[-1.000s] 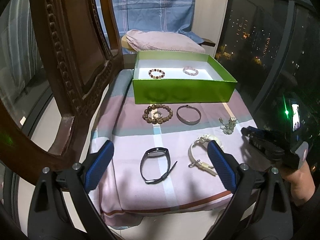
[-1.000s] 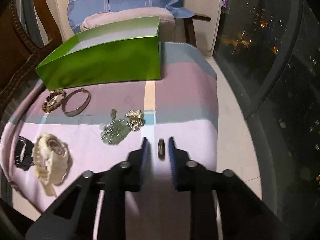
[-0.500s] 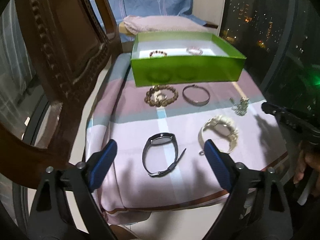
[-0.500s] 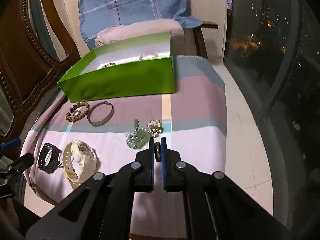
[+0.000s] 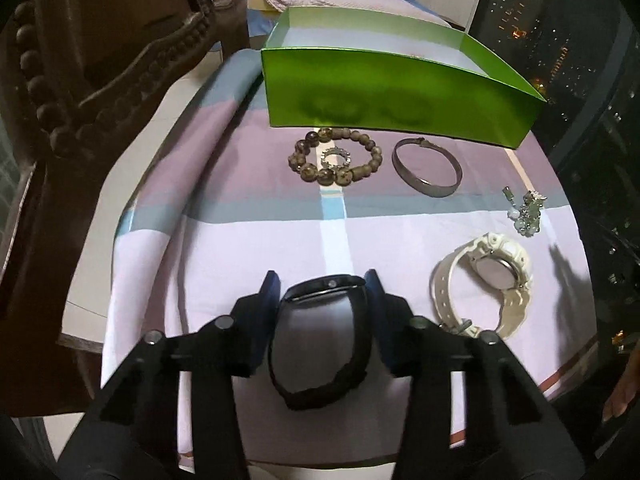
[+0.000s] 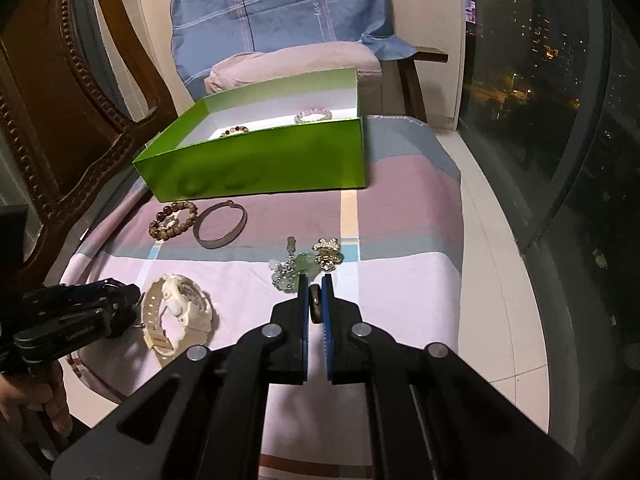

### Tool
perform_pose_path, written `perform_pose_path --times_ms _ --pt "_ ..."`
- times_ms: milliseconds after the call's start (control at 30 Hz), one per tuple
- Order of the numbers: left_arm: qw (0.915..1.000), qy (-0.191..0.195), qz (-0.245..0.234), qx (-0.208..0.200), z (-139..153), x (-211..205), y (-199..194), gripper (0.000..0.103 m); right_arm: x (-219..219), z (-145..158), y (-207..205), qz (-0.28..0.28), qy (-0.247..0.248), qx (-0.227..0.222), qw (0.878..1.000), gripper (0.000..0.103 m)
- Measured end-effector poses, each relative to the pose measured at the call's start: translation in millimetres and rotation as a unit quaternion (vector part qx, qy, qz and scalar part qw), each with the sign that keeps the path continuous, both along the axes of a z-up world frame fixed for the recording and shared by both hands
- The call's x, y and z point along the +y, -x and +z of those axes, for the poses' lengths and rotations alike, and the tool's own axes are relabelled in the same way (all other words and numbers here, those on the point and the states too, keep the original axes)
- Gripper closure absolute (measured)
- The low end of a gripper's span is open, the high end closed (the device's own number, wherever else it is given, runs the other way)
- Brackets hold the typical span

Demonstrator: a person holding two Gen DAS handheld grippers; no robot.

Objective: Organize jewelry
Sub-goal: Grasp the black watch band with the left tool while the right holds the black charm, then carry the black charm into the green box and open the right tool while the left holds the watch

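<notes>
My left gripper is shut on a black wristband low over the cloth near the front edge. My right gripper is shut on a small dark ring, held above the cloth near a green bead charm cluster. A green box at the back holds two bead bracelets. In front of the green box lie a brown bead bracelet, a metal bangle and a white watch.
A pink and blue cloth covers the small table. A carved wooden chair back stands at the left. A cushioned chair with a blue cloth is behind the box. A dark window runs along the right.
My left gripper has dropped forward and closed on the black wristband. My right gripper has closed on the ring and lifted it back from the cloth.
</notes>
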State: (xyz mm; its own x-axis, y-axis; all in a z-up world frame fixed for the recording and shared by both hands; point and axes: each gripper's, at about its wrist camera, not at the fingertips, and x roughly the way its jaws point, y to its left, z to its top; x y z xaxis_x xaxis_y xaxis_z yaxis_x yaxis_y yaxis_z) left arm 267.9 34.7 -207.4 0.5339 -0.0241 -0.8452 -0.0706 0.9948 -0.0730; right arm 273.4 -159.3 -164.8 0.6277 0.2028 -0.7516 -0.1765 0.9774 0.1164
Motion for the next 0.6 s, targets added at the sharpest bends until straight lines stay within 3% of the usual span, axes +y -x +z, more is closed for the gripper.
perform_pose_path --times_ms 133,267,400,600 --pt "0.9998 0.015 -0.006 -0.008 8.1 -0.3 5.2 0.063 -2.5 6.1 4.4 -0.001 -0.003 -0.007 1.0 0.097" --pt "0.9964 0.011 -0.009 -0.083 50.5 1.8 26.7 0.063 -3.9 17.2 12.6 0.0 -0.009 -0.018 1.0 0.097" --pt "0.9865 -0.008 -0.014 -0.163 97.7 1.9 56.4 0.063 -1.6 35.3 26.8 0.009 -0.012 -0.042 0.999 0.097" --pt "0.9835 -0.004 -0.013 -0.181 115.3 4.6 67.7 0.063 7.3 56.7 45.0 0.024 -0.013 -0.07 0.997 0.097"
